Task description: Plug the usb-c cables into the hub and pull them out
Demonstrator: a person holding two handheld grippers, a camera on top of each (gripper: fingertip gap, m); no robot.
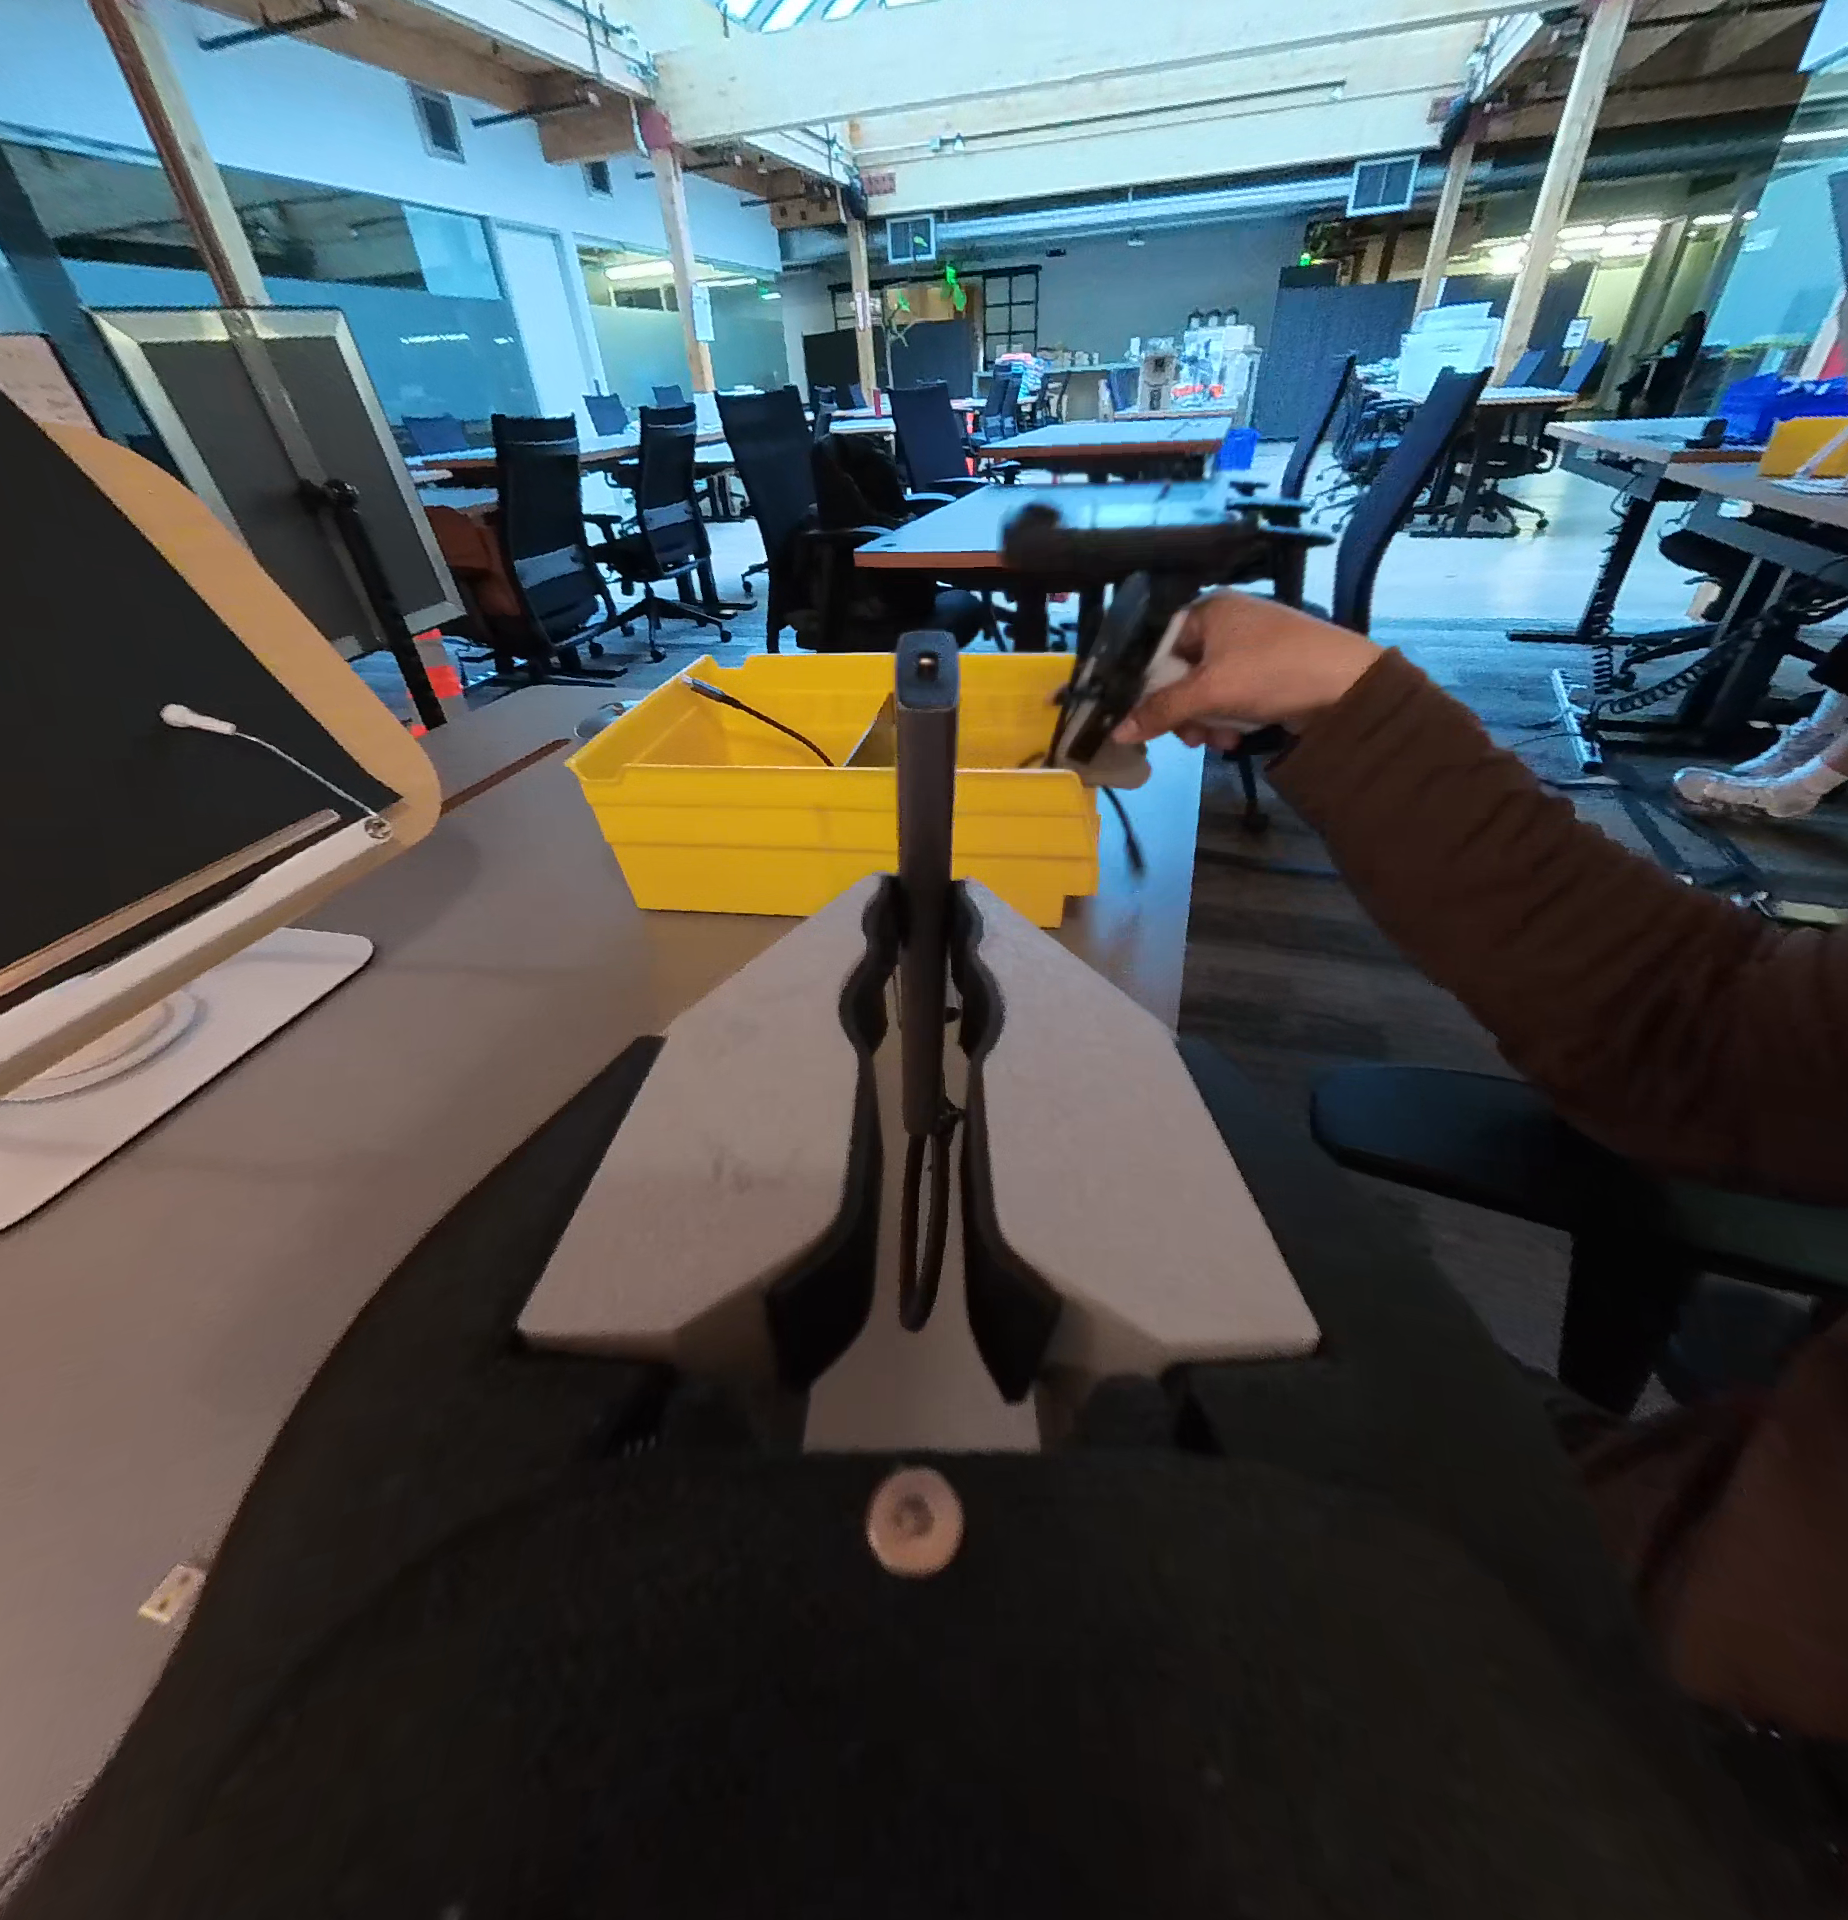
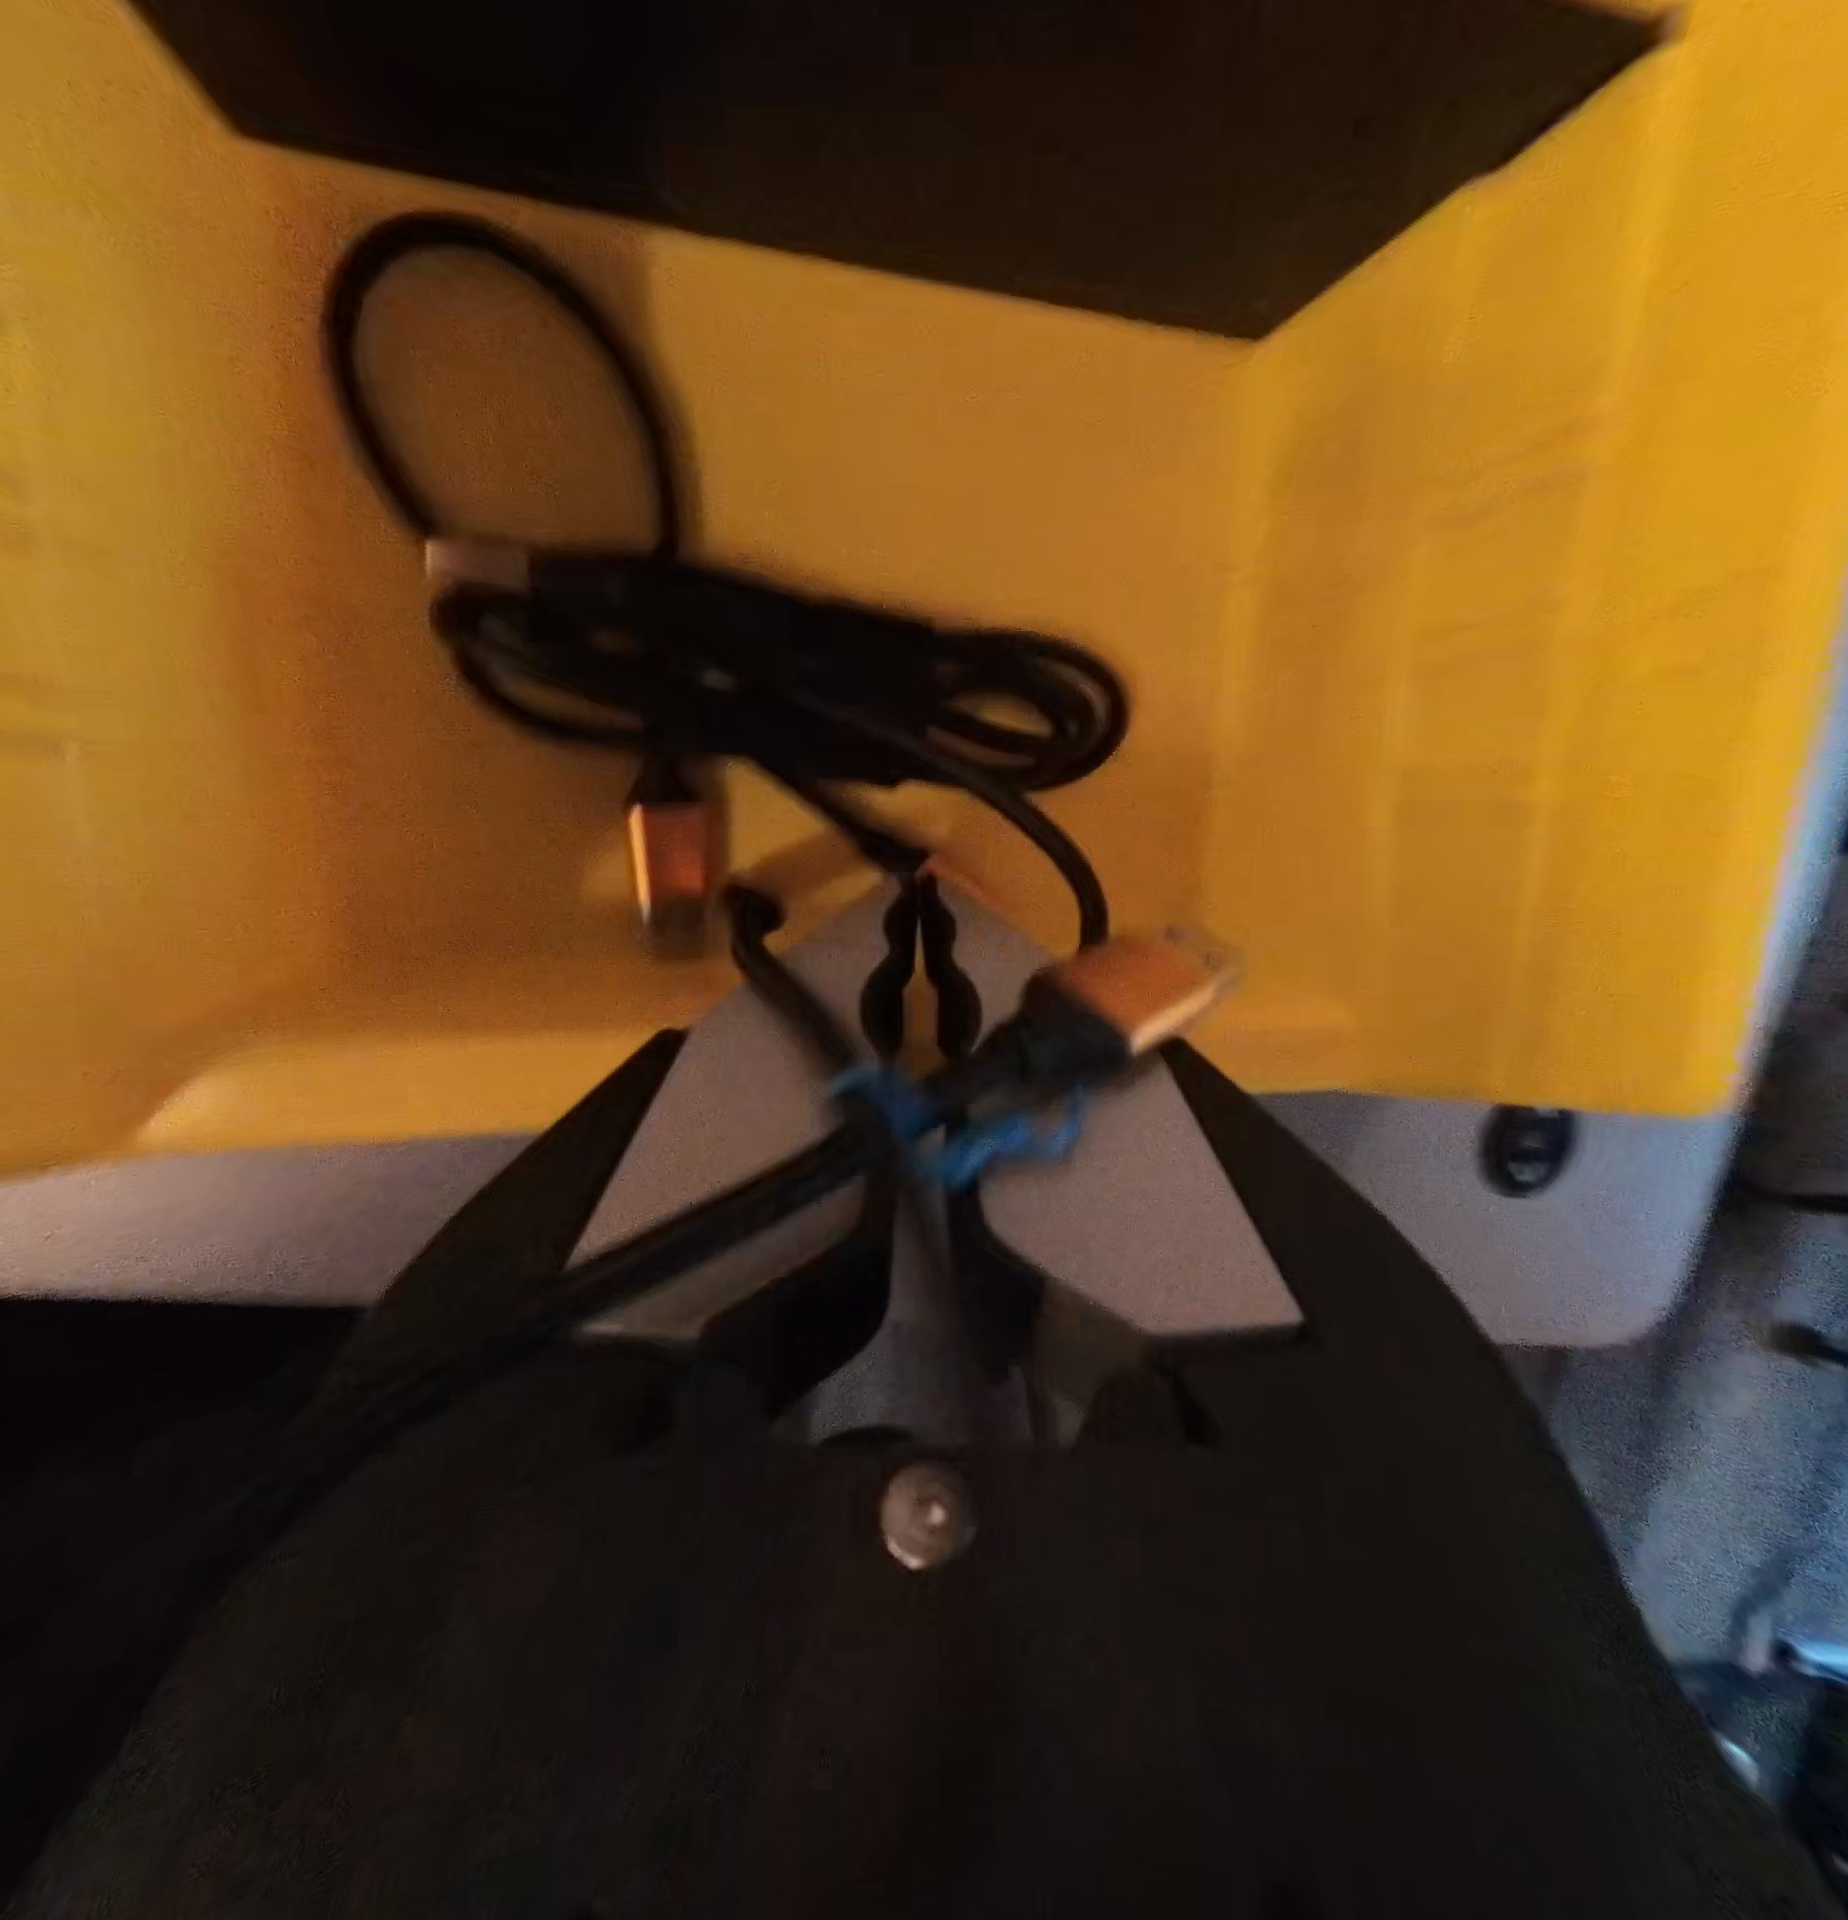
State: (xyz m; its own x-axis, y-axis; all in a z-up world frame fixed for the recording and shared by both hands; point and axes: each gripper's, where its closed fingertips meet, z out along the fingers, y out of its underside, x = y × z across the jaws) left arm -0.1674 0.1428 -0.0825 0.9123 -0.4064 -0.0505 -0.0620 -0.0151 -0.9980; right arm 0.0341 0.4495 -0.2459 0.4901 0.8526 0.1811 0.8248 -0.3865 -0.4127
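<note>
In the left wrist view my left gripper [image 1: 922, 920] is shut on a slim dark hub [image 1: 925, 790], held upright with its short black cable looping down between the fingers. Ahead stands a yellow bin [image 1: 795, 831]. My right gripper [image 1: 1096, 717], held by a hand, hangs over the bin's right end. In the blurred right wrist view the right gripper [image 2: 915, 935] is shut, apparently on a black cable [image 2: 878, 831] from a tangled bundle [image 2: 795, 665] in the bin [image 2: 1419, 623]. A copper-coloured plug [image 2: 1138, 987] and a blue tie [image 2: 951, 1138] lie across its fingers.
A monitor on a white stand [image 1: 120, 790] is at the left on the grey table [image 1: 380, 1091]. The table edge runs just right of the bin. A dark office chair [image 1: 1471, 1143] and the person's brown sleeve [image 1: 1574, 987] fill the right side.
</note>
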